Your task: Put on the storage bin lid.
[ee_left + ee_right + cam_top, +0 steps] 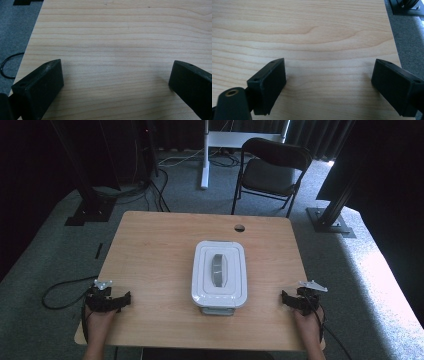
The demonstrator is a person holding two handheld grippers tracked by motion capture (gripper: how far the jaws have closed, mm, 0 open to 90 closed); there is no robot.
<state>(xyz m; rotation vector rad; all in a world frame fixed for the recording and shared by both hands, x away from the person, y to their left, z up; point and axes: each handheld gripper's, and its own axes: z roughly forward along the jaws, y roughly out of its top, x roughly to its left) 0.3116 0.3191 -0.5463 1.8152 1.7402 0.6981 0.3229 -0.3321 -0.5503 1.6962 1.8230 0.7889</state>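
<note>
High view | both hand-held grippers, left (pixel 119 301) and right (pixel 290 301), wide open, empty | white lidded box (pixel 220 274) at 12 o'clock, table (pixel 150 250) centre | risk: one-sided grab of grey handle (pixel 219 270) tilts lid.

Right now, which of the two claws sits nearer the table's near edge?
The left claw: it lies lower in the high view than the right claw, and it sits by the table's left edge.

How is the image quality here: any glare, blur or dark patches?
High view: sharp on the white box, black surroundings, bright light patch on the carpet at right. Left gripper view: soft, jaws blurred. Right gripper view: wood grain of the table crisp, no glare.
</note>
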